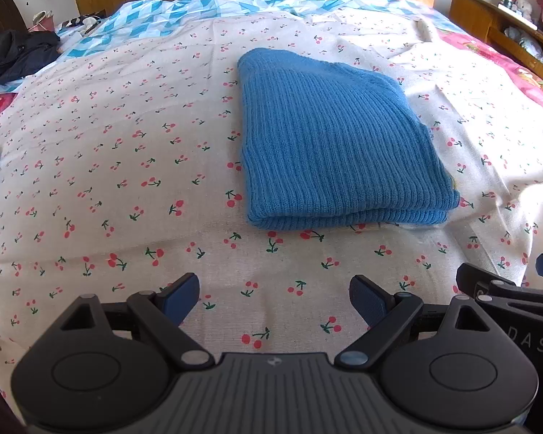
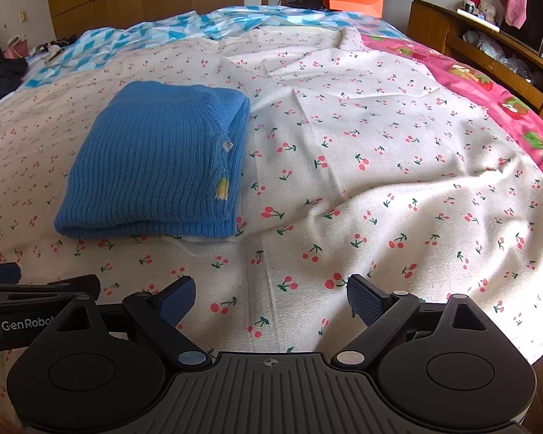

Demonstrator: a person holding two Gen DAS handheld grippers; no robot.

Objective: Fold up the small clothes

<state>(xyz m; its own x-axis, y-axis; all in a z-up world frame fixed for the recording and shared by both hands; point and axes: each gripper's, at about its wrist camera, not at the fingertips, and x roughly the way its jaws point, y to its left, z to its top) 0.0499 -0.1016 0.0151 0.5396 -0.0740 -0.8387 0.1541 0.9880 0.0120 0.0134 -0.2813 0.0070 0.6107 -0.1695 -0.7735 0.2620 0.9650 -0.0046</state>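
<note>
Fingers first: your left gripper [image 1: 274, 298] has its blue-padded jaws spread wide with nothing between them, and your right gripper [image 2: 270, 298] is the same, wide apart and empty. Both hover side by side over bare sheet at the near edge of the bed, left one's tip just visible in the right wrist view.

Blue ribbed knit garment [image 1: 338, 141] lies well ahead of both, on the white cherry-print cotton sheet [image 1: 126, 166]. It's already a compact stacked rectangle: rounded fold faces you, layered open edges on its right side, a small yellow motif [image 2: 222, 185] showing there.

Judgement: this piece looks folded, or one final fold short. If you want it smaller, take the two near corners and carry them to the far edge. Otherwise next call is to set it aside and fetch another item; none clearly visible.

Room: plenty of flat sheet left and right of the garment. Sheet is rumpled to the right, so pinch knit only. Pink strawberry-print bedding [image 2: 496, 108] and wooden headboard shelf [image 2: 488, 43] bound the right side; blue-and-white diamond-pattern quilt [image 1: 184, 18] the far end.
</note>
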